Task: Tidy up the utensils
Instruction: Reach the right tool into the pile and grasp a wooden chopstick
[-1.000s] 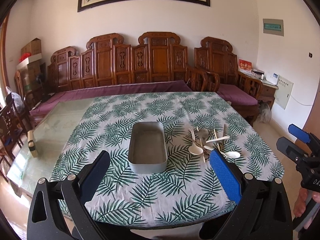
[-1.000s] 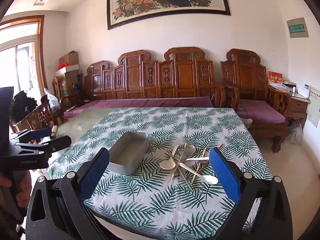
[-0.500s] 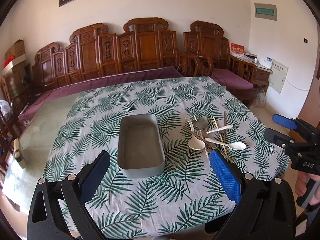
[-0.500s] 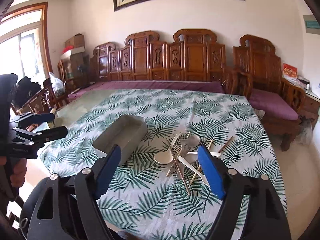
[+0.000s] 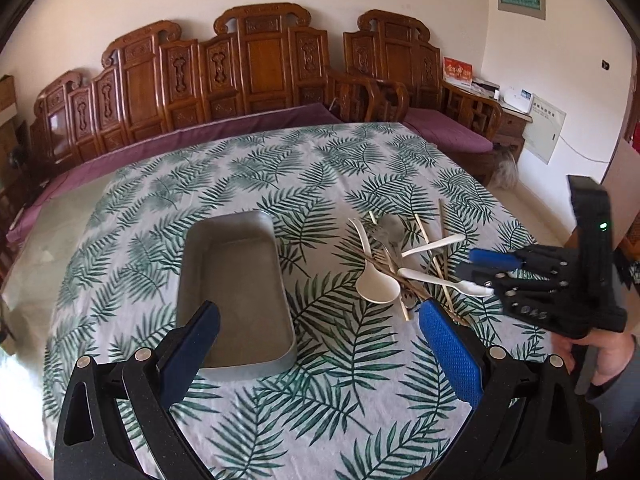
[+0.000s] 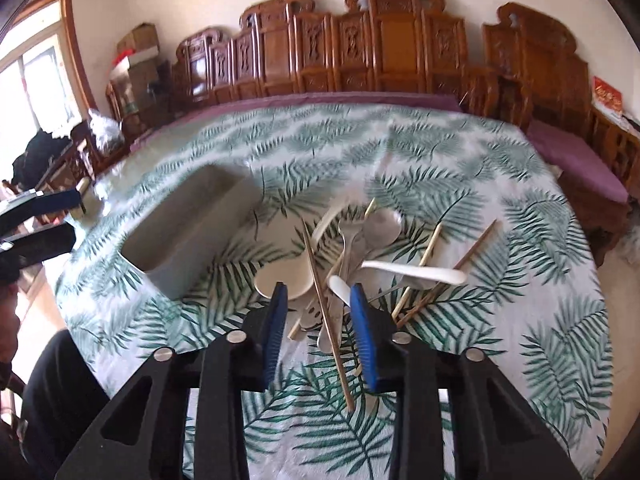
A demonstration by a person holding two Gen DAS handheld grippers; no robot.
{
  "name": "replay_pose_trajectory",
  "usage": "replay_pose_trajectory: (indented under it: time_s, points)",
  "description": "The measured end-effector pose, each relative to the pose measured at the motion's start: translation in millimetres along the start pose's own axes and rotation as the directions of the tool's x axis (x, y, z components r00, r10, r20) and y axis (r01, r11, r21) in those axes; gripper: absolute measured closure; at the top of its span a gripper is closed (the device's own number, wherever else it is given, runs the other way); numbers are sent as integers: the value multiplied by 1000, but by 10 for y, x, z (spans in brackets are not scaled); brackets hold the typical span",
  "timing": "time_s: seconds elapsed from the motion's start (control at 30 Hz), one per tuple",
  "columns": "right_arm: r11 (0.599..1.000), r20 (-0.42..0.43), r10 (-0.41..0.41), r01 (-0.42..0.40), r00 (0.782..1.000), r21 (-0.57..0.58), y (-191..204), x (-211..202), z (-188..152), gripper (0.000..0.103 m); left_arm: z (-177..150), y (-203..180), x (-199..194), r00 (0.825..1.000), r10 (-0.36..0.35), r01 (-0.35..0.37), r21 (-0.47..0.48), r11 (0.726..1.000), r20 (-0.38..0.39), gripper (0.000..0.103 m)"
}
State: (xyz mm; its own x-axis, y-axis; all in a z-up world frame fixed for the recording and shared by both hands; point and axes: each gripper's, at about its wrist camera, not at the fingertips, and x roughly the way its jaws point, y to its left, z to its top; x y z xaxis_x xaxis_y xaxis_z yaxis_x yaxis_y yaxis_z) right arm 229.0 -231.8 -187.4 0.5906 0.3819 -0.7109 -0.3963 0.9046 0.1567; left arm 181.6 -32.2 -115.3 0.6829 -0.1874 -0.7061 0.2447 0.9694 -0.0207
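A pile of utensils (image 6: 360, 256) lies on the leaf-print tablecloth: white plastic spoons (image 5: 376, 286), a metal spoon (image 6: 380, 226) and several wooden chopsticks (image 6: 326, 312). A grey metal tray (image 5: 234, 288) sits left of the pile, empty. My right gripper (image 6: 318, 300) is half closed and empty, low over the near side of the pile, with a chopstick running between its pads. It also shows in the left wrist view (image 5: 476, 264). My left gripper (image 5: 316, 320) is wide open and empty, near the tray's front end.
The table (image 5: 360, 168) is round, with bare glass on its left part (image 5: 48, 232). Carved wooden benches (image 5: 256, 64) with purple cushions stand behind it. A person's hand (image 5: 600, 360) holds the right gripper at the table's right edge.
Both grippers have moved forward and down toward the table. The right gripper's jaws have narrowed from wide open and now hover over the utensil pile.
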Motion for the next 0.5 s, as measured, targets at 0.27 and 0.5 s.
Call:
replay_pose_trajectory:
  time_s: [0.27,0.5]
  points:
    - [998,-140,35,-41,990,-39,-53,646,-72,87,-13,-28,310,999,-28,28,-4,1000,-42,8]
    - [997,-167,32,-43,985,-64,-62,806,-100,91,-50,-45,525,996,-46,44,-25,999,-81,14]
